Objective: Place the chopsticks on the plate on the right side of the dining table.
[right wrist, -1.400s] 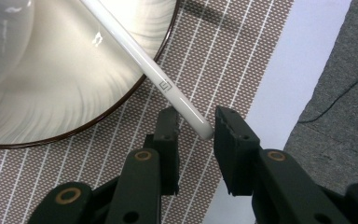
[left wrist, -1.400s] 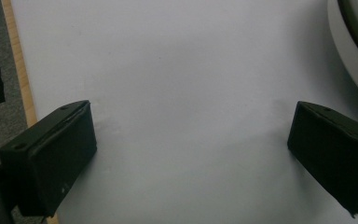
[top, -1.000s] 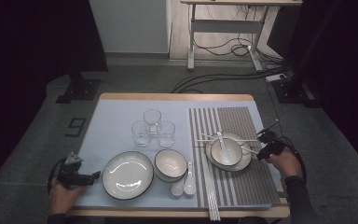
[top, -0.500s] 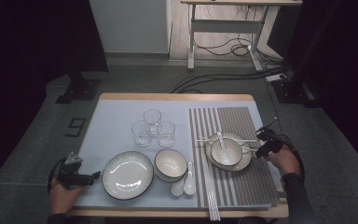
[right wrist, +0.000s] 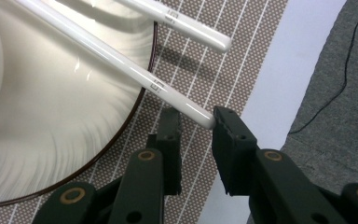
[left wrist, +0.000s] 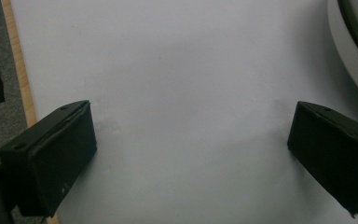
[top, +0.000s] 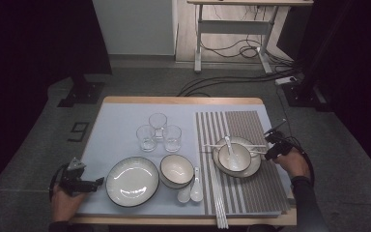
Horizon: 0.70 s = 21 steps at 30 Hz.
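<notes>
chopstick (right wrist: 121,57) end sits between the right gripper (right wrist: 196,122) fingers, narrow gap not yet clamped, shaft running away up-left over the plate (right wrist: 51,140).

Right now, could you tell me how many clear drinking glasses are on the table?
3, clustered on the pale blue mat behind the dishes: one at the back, one at front left, one at front right. None seems hidden.
</notes>
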Each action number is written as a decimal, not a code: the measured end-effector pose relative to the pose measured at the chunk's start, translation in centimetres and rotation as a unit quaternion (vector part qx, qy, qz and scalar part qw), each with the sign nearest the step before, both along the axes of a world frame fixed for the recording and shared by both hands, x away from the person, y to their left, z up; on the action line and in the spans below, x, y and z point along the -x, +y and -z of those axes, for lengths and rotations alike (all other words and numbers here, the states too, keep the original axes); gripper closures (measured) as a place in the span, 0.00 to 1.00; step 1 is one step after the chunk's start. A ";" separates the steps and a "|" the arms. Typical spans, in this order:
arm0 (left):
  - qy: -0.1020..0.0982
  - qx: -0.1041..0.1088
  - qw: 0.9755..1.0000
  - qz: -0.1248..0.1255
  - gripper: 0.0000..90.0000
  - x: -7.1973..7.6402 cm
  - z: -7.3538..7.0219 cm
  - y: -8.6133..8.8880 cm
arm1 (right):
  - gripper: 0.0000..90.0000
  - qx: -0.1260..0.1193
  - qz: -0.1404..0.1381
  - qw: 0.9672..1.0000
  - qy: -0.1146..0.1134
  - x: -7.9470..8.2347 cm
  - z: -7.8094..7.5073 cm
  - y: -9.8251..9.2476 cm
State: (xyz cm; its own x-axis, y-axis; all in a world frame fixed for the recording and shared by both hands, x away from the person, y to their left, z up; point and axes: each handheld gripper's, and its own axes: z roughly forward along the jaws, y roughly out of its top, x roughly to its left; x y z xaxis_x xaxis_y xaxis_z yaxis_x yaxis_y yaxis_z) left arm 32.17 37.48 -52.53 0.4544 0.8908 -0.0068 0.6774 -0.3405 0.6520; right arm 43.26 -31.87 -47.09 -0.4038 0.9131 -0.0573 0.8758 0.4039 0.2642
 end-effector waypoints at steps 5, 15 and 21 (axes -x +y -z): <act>0.000 0.000 1.000 0.000 0.01 0.0 0.0 0.0 | 0.80 0.000 0.003 1.000 -0.005 -0.4 0.0 0.1; 0.000 0.000 1.000 0.000 0.01 0.0 0.0 0.0 | 0.75 0.001 0.009 1.000 -0.013 -1.0 0.0 0.2; 0.000 0.000 1.000 0.000 0.01 0.0 0.0 0.0 | 0.78 -0.001 0.013 1.000 -0.019 -1.3 0.0 0.1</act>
State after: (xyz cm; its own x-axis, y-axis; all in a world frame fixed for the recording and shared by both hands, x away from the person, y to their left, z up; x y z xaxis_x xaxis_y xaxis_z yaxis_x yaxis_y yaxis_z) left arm 32.17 37.49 -52.52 0.4547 0.8906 -0.0074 0.6778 -0.3405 0.6517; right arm 44.51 -31.78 -47.10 -0.3773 0.9235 -0.0695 0.8754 0.3801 0.2987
